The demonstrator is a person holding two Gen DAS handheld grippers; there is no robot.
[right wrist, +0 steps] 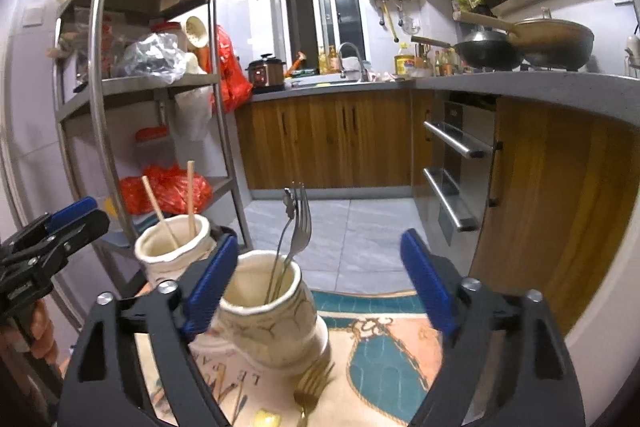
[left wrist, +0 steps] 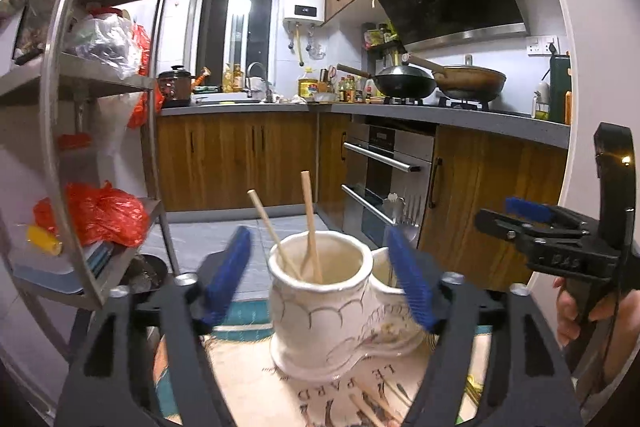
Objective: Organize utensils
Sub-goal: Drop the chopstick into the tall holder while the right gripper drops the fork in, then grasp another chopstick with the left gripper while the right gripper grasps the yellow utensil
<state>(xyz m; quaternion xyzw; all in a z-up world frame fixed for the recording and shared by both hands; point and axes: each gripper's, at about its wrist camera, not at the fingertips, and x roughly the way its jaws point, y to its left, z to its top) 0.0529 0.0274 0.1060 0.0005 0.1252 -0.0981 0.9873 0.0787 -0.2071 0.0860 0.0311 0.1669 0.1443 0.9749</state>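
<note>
Over the twin holder (left wrist: 320, 307), left gripper (left wrist: 320, 275) and right gripper (right wrist: 320, 283) hung wide open, empty; drop apparently done, next: loose fork (right wrist: 308, 387).

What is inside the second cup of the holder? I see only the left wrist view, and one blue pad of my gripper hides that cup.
Observer: The right cup holds a metal fork and one more thin metal utensil beside it, both upright.
Operator: Is the right gripper holding something?
Observer: No. The right gripper stands open, with nothing pressed between its pads.
Operator: Does any metal utensil lie outside the cups?
Observer: Yes, a golden fork lies on the cloth in front of that cup.
</note>
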